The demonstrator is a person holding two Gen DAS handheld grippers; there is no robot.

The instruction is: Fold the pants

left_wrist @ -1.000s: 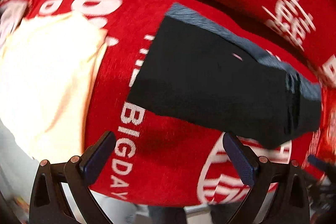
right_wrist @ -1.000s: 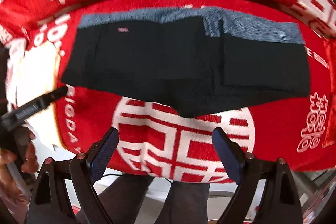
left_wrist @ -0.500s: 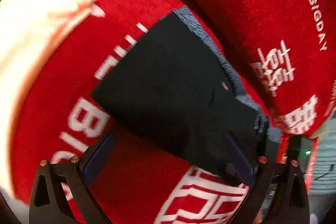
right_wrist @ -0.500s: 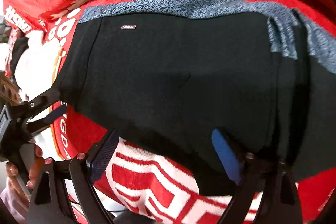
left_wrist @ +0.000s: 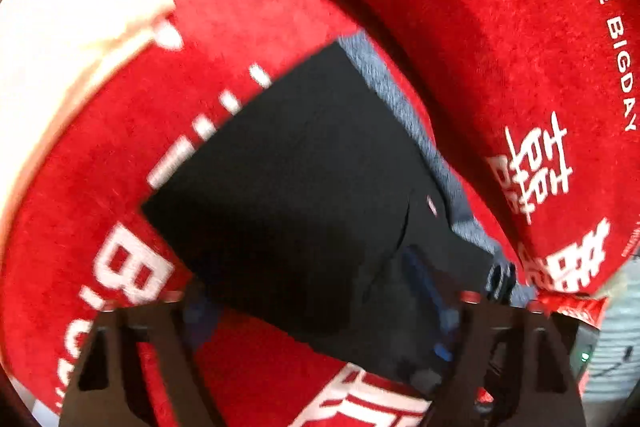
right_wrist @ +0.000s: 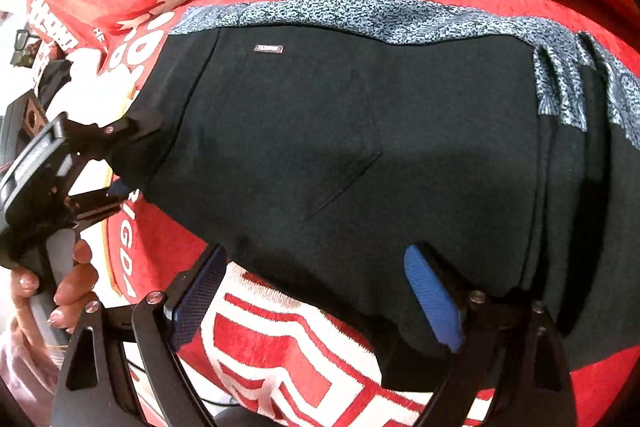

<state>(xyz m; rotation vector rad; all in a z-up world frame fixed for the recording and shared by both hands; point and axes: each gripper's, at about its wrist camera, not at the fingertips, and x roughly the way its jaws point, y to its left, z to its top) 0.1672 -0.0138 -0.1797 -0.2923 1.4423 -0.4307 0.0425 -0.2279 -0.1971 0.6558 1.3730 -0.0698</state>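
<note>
The right gripper (right_wrist: 316, 291) is sitting wide open at the bottom of its frame, gripping nothing. Its blue pad on the right is lying over the lower hem of the pants (right_wrist: 360, 147), the other one is hanging over the red blanket (right_wrist: 280, 347). The left gripper (left_wrist: 316, 307) is spread wide too and holding nothing; in the right wrist view it's showing up at the left edge of the frame, jaws straddling the side edge of the pants, with the person's hand (right_wrist: 60, 291) wrapped round the handle below.

The pants are really short black shorts, lying flat across the middle of both frames on the red blanket, with the speckled grey waistband (right_wrist: 400, 19) running along the top and what looks like a fold stacked at the right.

I'm guessing the fabric is soft, light and floppy – it'll be drooping as soon as it's lifted, not slippery, not fragile. I'd be pinching the hem corner and the side edge, through all layers.

Count: one pair of pants, two grippers, one blanket, one cream cloth (left_wrist: 60, 27) at upper left – can't tell what that is.
</note>
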